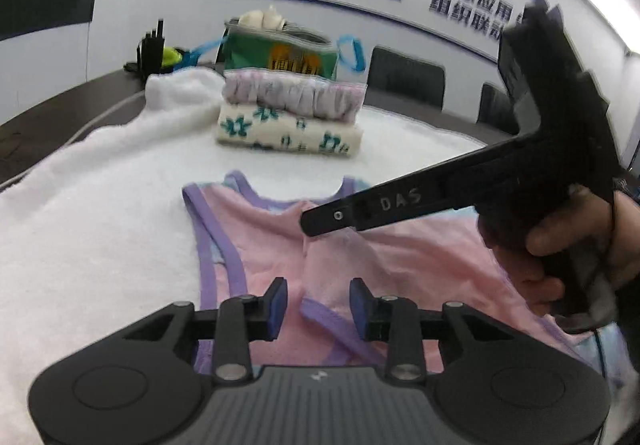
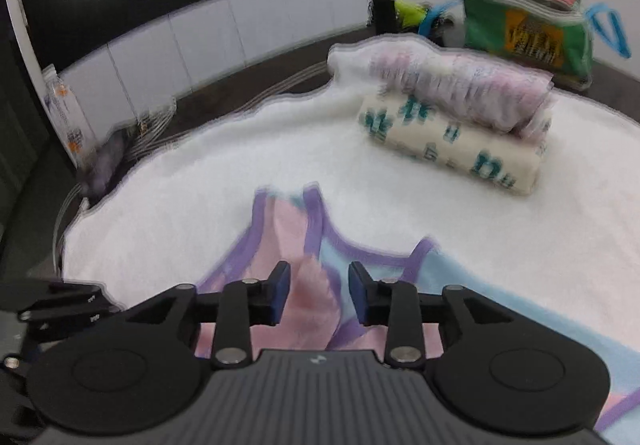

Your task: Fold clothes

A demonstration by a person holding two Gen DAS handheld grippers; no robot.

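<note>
Two folded garments [image 1: 288,121] stacked behind pink top [image 1: 360,253]; both hand-held grippers open, w/ nothing gripped.

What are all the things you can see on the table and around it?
vest: one, pink with purple trim, flat on the blanket, nearest.
blanket: one, white, fluffy, covering the table.
folded clothes: two, purple-pink on cream with teal print, stacked behind the vest.
bag: one, green, stuffed, behind the stack.
radio: one, black, far left.
chairs: two, dark, by the wall.
left gripper: jaws apart above the vest.
right gripper: jaws apart, a fabric fold between.
hand: one, holding the right gripper.
</note>
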